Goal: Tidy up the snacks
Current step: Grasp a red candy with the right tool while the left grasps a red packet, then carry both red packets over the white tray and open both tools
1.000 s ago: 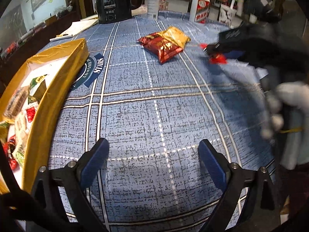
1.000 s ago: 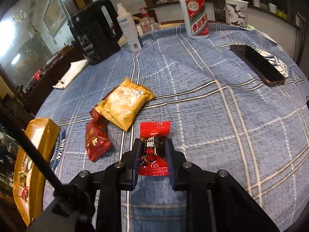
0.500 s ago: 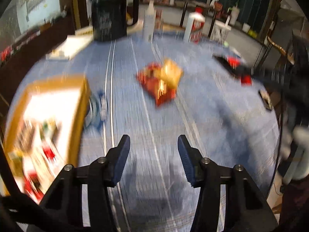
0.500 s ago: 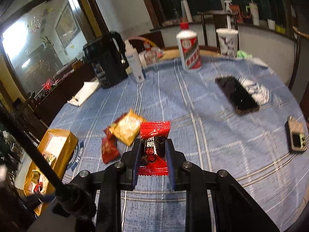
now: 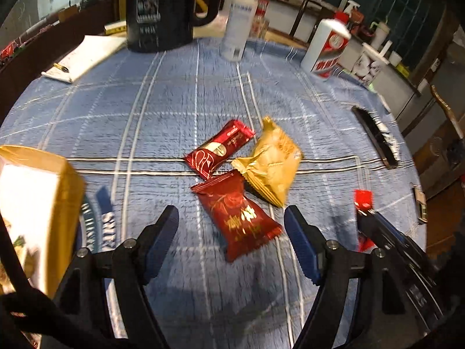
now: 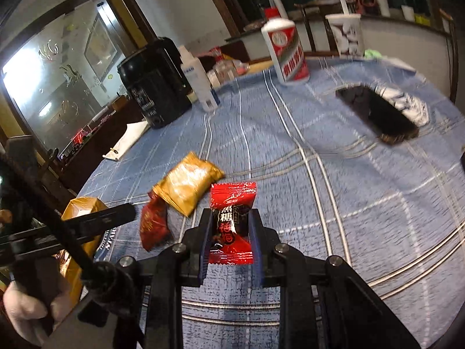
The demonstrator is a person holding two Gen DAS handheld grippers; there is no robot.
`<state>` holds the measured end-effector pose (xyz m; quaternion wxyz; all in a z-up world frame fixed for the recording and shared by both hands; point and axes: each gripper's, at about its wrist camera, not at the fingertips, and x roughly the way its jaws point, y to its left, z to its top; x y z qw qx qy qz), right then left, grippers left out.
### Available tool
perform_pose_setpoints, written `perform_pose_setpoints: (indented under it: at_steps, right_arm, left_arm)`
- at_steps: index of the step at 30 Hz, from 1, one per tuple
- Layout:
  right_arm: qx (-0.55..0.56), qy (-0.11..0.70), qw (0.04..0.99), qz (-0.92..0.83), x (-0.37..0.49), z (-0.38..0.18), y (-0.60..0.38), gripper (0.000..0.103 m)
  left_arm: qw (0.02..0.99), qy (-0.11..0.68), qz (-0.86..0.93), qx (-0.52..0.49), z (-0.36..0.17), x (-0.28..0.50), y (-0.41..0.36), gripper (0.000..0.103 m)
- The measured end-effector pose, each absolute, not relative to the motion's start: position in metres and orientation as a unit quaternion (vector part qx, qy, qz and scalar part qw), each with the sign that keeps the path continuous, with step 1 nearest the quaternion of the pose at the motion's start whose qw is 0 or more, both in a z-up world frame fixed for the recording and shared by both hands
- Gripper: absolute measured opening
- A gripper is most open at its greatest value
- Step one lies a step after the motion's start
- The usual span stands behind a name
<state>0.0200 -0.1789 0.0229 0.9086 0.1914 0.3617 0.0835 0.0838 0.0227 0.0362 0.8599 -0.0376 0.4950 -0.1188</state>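
Left gripper is hovering over the blue plaid desk with fingers apart, gripping nothing; the jaws have just been opening wider. The dark red snack packet is lying on the cloth between and just beyond the fingertips, not touched by the pads. Just beyond it a maroon wafer-style packet and a gold snack packet are lying side by side; the gold one is touching the dark red packet's far corner.

Right gripper is staying closed, fingers clamping a bright red candy packet held upright above the desk, its top edge sticking out past the fingertips. In the left wrist view that gripper is showing blurred at the right edge.

Gold-walled box is sitting at the near left desk edge, with some snacks blurred inside. Far side: black kettle, white plastic bottle, red-and-white liquor bottle. A black phone is lying on the right part of the desk. A gloved hand is showing in the lower left of the right wrist view.
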Motion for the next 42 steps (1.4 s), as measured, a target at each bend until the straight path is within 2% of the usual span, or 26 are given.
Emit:
perform_pose_setpoints:
  at_steps: [5, 7, 8, 9, 11, 24, 34, 42]
  right_arm:
    - [0.197, 0.359, 0.908, 0.09, 0.02, 0.016, -0.18, 0.023]
    - [0.198, 0.356, 0.908, 0.096, 0.019, 0.017, -0.179, 0.023]
    - [0.197, 0.355, 0.909, 0.097, 0.019, 0.016, -0.178, 0.023]
    - [0.196, 0.354, 0.91, 0.097, 0.019, 0.016, -0.177, 0.023]
    - [0.192, 0.353, 0.91, 0.097, 0.019, 0.015, -0.175, 0.023]
    - [0.196, 0.352, 0.909, 0.104, -0.002, 0.035, -0.167, 0.023]
    - [0.133, 0.336, 0.92, 0.148, -0.046, 0.086, -0.083, 0.023]
    - [0.064, 0.335, 0.92, 0.196, -0.06, 0.11, 0.001, 0.023]
  left_arm:
    - [0.858, 0.499, -0.115, -0.051, 0.015, 0.095, 0.021, 0.074]
    - [0.86, 0.495, -0.118, -0.033, 0.015, 0.093, 0.016, 0.062]
    - [0.861, 0.493, -0.119, -0.027, 0.014, 0.093, 0.014, 0.041]
    - [0.862, 0.491, -0.121, -0.021, 0.014, 0.091, 0.012, 0.036]
    - [0.863, 0.489, -0.128, -0.028, 0.013, 0.091, 0.014, 0.033]
    - [0.872, 0.447, -0.17, -0.1, 0.057, 0.018, 0.06, 0.033]
    - [0.894, 0.39, -0.137, -0.174, 0.096, -0.053, 0.173, 0.033]
    - [0.899, 0.376, -0.058, -0.216, 0.092, -0.082, 0.267, 0.033]
